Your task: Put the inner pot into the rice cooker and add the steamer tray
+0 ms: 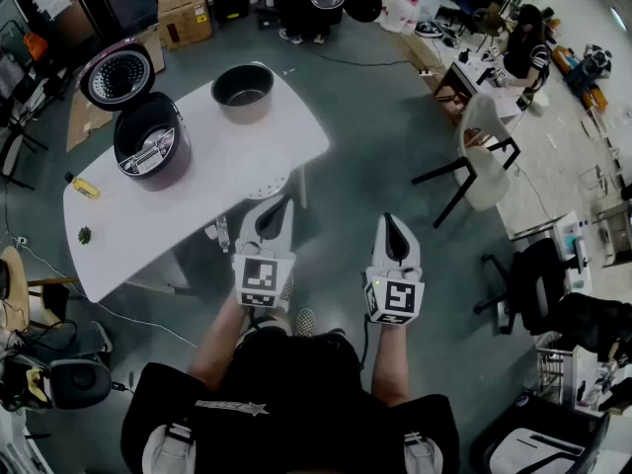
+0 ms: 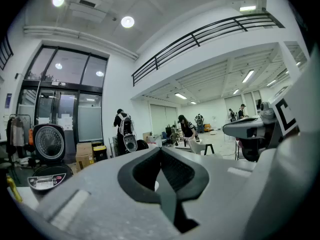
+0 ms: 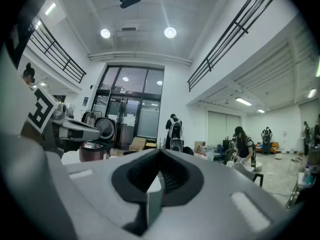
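Note:
The dark rice cooker stands open on the left of the white table, its lid tipped back. The metal inner pot sits apart at the table's far right corner. A white perforated round tray lies at the table's near edge. My left gripper is shut and empty, its tip just short of that tray. Beside it, over the floor, my right gripper is also shut and empty. The left gripper view shows shut jaws and the cooker low left; in the right gripper view the gripper is shut.
A yellow item and a small dark object lie on the table's left end. A white chair and a black office chair stand to the right. Cardboard boxes and people are at the back.

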{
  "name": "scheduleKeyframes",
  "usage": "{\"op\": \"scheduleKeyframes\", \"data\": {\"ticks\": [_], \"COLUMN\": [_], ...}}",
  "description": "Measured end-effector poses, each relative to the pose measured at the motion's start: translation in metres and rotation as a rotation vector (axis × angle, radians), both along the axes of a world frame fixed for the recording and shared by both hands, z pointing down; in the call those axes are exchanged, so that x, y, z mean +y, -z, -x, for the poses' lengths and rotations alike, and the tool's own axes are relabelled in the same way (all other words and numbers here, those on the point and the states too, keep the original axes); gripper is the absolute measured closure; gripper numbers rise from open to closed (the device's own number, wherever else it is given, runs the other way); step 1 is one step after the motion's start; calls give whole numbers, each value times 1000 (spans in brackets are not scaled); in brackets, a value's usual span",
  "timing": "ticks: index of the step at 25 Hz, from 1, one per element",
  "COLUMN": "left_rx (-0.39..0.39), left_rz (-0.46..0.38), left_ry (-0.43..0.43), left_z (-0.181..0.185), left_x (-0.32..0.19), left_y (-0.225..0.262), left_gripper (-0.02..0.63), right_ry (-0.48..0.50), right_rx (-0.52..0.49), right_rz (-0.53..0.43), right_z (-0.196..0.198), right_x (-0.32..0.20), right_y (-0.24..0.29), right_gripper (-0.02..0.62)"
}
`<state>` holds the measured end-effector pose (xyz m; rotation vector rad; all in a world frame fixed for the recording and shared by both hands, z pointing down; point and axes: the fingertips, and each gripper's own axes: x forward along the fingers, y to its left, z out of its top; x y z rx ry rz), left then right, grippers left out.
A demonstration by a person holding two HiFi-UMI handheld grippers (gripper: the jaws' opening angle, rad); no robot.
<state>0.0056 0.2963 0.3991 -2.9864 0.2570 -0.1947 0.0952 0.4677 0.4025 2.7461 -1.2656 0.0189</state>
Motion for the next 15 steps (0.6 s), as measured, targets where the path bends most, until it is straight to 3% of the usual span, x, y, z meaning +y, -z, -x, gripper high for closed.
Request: {"op": "scheduleKeyframes", "data": {"ticks": [15], "left_rx": [-6], "left_rz": [62], "left_ry": [-42], "left_z": [-73], "left_x": [-94], "left_y": [-14], "left_gripper": [595], "right_ry": [-41], "right_rx": [-48], "right_rz": [32], "right_z": [-61], "right_x": [-88], "right_y": [-13], "right_gripper": [591]}}
